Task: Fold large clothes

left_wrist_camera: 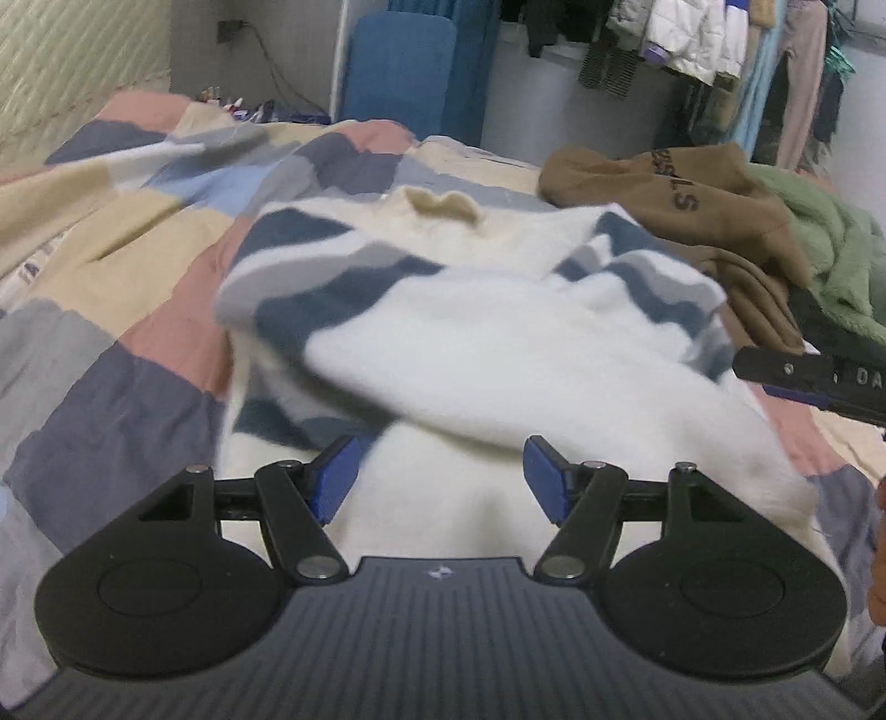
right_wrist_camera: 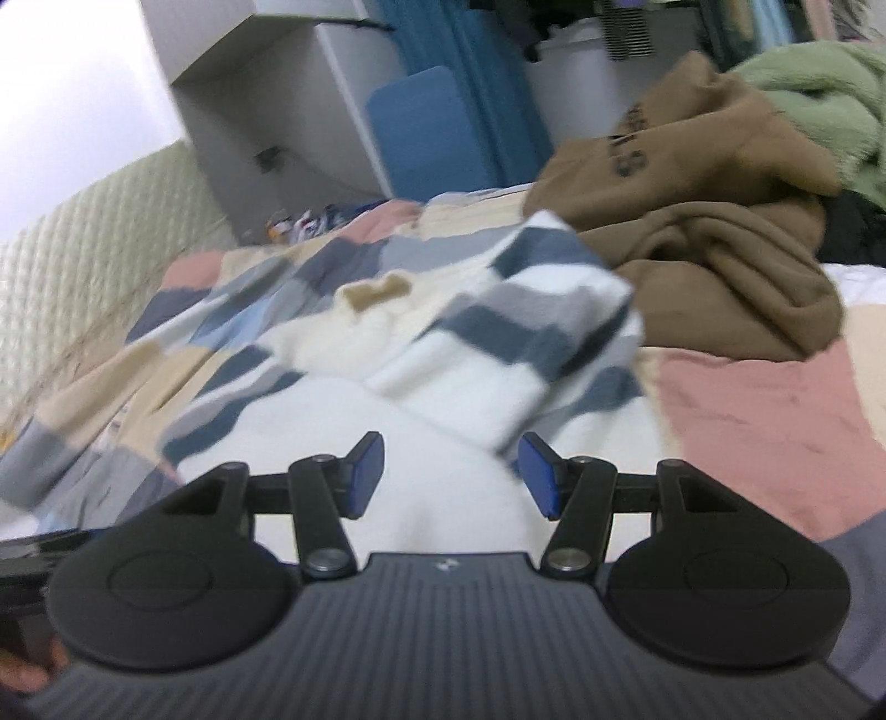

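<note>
Nearest in each wrist view the jaws stand apart with nothing between the blue pads: the left gripper (left_wrist_camera: 440, 479) is fairly wide over the white body of the sweater (left_wrist_camera: 476, 343), and the right gripper (right_wrist_camera: 451, 473) is somewhat narrower, hovering just short of a striped sleeve (right_wrist_camera: 531, 338) that lies folded across the chest. The sweater, cream with navy and grey stripes and a tan collar patch (left_wrist_camera: 443, 206), rests in the middle of the bed, on a patchwork quilt (left_wrist_camera: 111, 354) of pink, beige, grey and blue squares. Both sleeves look already turned inward, so the step in hand is probably the body fold; that would call for both grippers to pinch the near hem and carry it toward the collar, keeping the sleeves tucked. Beyond the sweater a brown hoodie (left_wrist_camera: 698, 210) and a green fleece (left_wrist_camera: 836, 260) lie heaped on the bed, presumably waiting. Farther back stand a blue panel (left_wrist_camera: 401, 72), a quilted headboard (right_wrist_camera: 72, 277) and hanging clothes (left_wrist_camera: 698, 39).
</note>
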The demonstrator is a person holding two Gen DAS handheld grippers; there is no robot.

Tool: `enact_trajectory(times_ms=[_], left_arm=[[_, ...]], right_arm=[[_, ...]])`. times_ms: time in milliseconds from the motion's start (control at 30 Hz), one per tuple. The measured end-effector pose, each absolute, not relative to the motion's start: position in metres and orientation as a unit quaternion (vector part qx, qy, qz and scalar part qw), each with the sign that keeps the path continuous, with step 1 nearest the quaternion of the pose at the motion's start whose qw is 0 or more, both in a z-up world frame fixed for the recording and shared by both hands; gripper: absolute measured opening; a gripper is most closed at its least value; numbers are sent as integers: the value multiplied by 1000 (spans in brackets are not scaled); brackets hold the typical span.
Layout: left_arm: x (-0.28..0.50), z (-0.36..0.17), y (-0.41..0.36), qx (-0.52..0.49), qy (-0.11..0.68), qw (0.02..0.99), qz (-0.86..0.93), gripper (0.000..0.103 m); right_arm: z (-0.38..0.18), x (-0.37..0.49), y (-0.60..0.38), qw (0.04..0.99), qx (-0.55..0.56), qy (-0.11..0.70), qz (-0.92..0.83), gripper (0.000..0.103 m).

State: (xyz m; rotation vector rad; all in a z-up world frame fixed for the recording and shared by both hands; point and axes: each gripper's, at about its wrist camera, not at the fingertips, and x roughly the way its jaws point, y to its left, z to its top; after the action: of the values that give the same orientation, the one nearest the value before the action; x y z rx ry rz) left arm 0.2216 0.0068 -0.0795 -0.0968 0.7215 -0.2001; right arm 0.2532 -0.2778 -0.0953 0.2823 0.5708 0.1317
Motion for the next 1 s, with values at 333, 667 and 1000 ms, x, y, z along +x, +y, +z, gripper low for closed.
enact_trajectory(times_ms=[333, 667, 1000], left_arm=[[247, -107, 25, -70, 374, 921, -78, 71], [254, -119, 35, -97, 393, 912, -74, 71], [207, -91, 47, -78, 367, 924, -77, 71]], right_arm=[[-107, 271, -244, 951, 94, 287, 66, 52], [-142, 300, -232, 931, 84, 347, 76, 46], [-127, 266, -243, 931, 94, 348, 47, 46]])
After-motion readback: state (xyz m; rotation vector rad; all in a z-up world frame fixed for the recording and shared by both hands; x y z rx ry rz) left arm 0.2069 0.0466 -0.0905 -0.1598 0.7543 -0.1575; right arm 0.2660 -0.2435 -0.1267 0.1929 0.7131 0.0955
